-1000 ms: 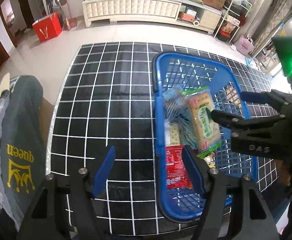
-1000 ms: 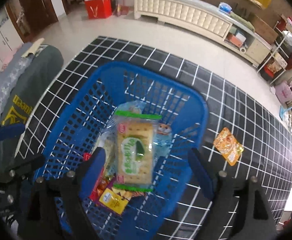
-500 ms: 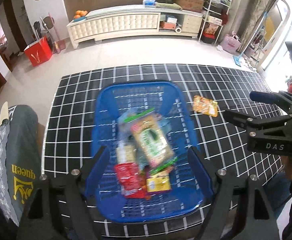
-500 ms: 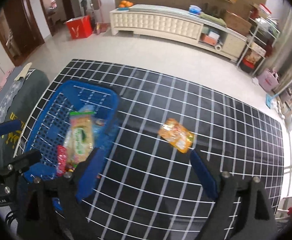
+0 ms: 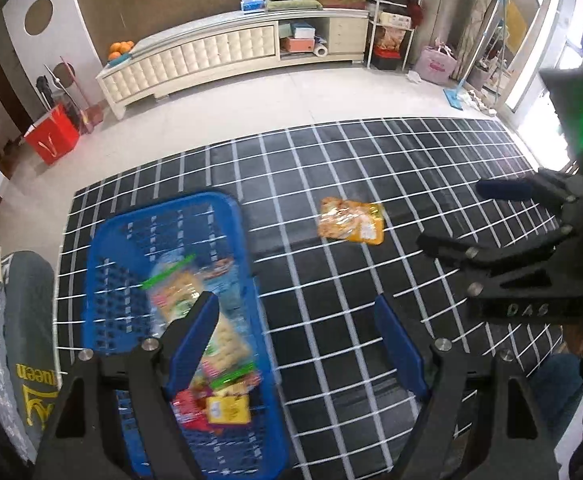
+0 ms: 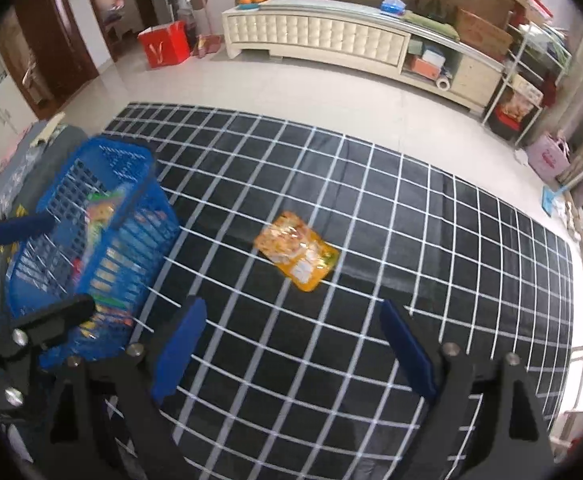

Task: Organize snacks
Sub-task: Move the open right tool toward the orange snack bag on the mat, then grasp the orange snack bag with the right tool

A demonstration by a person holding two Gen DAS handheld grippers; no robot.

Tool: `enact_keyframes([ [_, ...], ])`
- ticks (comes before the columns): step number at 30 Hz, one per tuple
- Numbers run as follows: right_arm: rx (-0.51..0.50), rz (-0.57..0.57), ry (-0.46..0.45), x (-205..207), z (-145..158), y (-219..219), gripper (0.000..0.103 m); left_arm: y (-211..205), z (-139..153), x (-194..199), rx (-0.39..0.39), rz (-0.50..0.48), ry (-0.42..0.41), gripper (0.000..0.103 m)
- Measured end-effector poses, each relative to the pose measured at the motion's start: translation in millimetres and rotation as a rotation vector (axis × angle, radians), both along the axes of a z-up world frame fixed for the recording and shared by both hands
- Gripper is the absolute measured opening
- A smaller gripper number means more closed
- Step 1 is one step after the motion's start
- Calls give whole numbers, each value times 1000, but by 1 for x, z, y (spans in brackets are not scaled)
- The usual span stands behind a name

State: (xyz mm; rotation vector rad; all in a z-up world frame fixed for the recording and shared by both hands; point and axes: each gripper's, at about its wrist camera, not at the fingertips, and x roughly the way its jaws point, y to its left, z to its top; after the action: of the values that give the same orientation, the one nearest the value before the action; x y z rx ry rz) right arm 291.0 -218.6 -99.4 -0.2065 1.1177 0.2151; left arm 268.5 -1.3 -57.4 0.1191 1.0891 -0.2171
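Jaws apart, empty; orange packet [image 6: 296,251] lies beside basket [image 6: 131,236].

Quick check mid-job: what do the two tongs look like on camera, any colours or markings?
Both tongs are black angular frames with silver bolts and blue finger pads. The left tongs and right tongs look alike. In the left view, the right one's body shows raised "DAS" lettering and a green light.

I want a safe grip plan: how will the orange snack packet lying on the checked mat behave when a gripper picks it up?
The orange snack packet lies flat on the checked mat, so it probably won't roll. Its glossy, crinkled film suggests it is light, floppy and perhaps slippery; it would likely sag from a pinched edge. The right gripper stands open and empty.
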Motion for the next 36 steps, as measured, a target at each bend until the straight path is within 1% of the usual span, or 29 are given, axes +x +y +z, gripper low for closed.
enact_keyframes([
  [2, 0, 25, -6, 3, -7, -11, 91, -10, -4, 5, 2, -8, -15, 78],
  [5, 26, 68, -34, 10, -17, -26, 91, -23, -14, 13, 21, 2, -43, 78],
  [9, 35, 141, -56, 22, -33, -32, 91, -34, -31, 23, 13, 28, -72, 78],
  [12, 11, 218, -52, 32, -49, -26, 91, -38, -43, 28, 7, 56, -66, 78],
  [16, -1, 315, -34, 47, -73, -18, 91, -45, -59, 38, 23, 84, -42, 78],
  [17, -6, 331, -26, 51, -78, -17, 91, -48, -61, 42, 28, 79, -35, 78],
  [21, -15, 365, -11, 72, -98, -14, 91, -54, -69, 55, 104, 68, -49, 78],
  [24, 6, 377, 3, 84, -110, -14, 91, -56, -78, 66, 156, 67, -25, 78],
  [26, 17, 400, 9, 89, -117, -13, 91, -60, -84, 68, 208, 51, -22, 78],
  [28, 22, 423, 13, 90, -123, -10, 91, -66, -88, 71, 276, 26, -33, 78],
  [30, 12, 453, 22, 89, -129, -6, 91, -72, -93, 75, 326, 0, -41, 78],
  [33, -5, 481, 18, 87, -136, -3, 91, -78, -100, 81, 372, -24, -29, 78],
  [36, 5, 506, -2, 83, -139, 0, 91, -83, -109, 85, 383, -44, -5, 78],
])
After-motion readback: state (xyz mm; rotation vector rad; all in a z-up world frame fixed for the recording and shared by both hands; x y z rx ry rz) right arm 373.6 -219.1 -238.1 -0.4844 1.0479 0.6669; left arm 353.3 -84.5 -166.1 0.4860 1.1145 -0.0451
